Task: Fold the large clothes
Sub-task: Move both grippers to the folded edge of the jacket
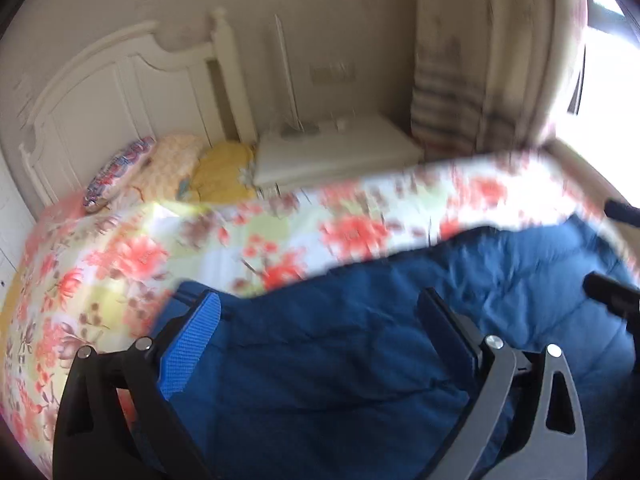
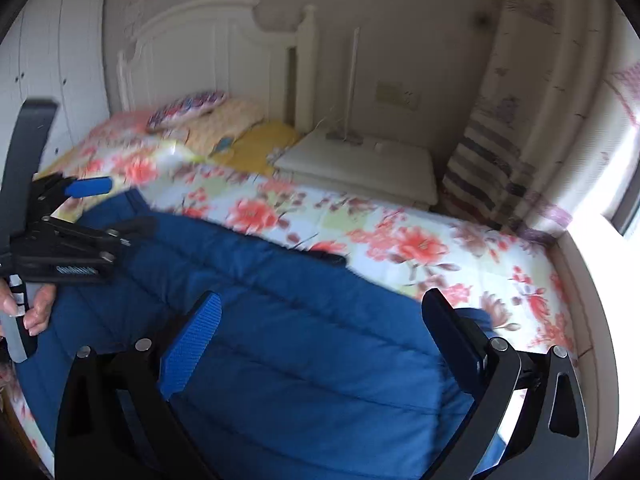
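Observation:
A large blue quilted garment [image 1: 360,340] lies spread on a floral bedspread [image 1: 120,256]; it also shows in the right wrist view [image 2: 280,320]. My left gripper [image 1: 320,312] is open above the garment, with nothing between its fingers. My right gripper [image 2: 324,320] is open above the garment near its right edge, holding nothing. The left gripper also shows at the left of the right wrist view [image 2: 112,208], open over the garment's far left end. Both views are motion-blurred.
A white headboard [image 2: 208,52] and pillows [image 2: 224,120] stand at the bed's far end. A white bedside table [image 2: 360,164] with a lamp sits beyond the bed. A curtain [image 2: 540,100] and a bright window are at the right; a white wardrobe [image 2: 60,60] at the left.

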{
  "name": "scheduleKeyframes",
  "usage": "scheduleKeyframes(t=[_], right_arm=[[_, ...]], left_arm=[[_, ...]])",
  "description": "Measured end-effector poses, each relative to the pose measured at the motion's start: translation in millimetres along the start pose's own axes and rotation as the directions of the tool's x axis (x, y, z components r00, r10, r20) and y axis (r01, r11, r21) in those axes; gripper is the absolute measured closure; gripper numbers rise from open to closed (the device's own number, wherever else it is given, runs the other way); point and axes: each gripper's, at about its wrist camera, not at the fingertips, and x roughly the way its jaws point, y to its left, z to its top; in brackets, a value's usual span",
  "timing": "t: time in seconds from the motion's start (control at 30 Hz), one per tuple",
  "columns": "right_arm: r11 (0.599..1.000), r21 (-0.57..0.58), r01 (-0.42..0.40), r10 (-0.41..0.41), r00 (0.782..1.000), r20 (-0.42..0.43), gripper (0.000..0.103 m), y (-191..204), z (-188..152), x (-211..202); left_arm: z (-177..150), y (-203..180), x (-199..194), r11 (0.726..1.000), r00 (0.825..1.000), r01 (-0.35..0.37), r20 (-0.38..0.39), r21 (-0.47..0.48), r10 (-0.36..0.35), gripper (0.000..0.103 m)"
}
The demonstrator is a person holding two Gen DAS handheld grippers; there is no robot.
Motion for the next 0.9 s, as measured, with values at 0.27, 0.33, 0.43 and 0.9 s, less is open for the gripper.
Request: scheduleKeyframes(t=[0.27, 0.33, 0.43, 0.9], right_arm=[[0.994, 0.078, -0.078, 0.092, 0.975, -0.201, 0.005, -7.2, -25.6, 69.6], [0.994, 0.081, -0.079, 0.093, 0.977, -0.194, 0.005, -7.7, -27.9, 67.0], [0.994, 0.081, -0.071, 0.085, 0.979, -0.188, 0.005, -9.3, -31.4, 60.8], [0.993, 0.093, -0.074, 0.091, 0.977, -0.193, 0.004, -11.3, -32.7, 64.8]], left_arm=[[-28.0, 0.5, 56.7, 0.998, 0.987, 0.042, -0.155, -0.043, -0.048, 0.002], [-30.7, 3.0, 56.7, 0.997, 0.987, 0.053, -0.149, -0.059, -0.061, 0.002], [-31.9, 1.7, 54.9, 0.997, 0.989, 0.045, -0.138, -0.061, -0.053, 0.002], [-33.3, 6.5, 56.2, 0.995, 0.989, 0.058, -0.129, -0.085, -0.069, 0.002]])
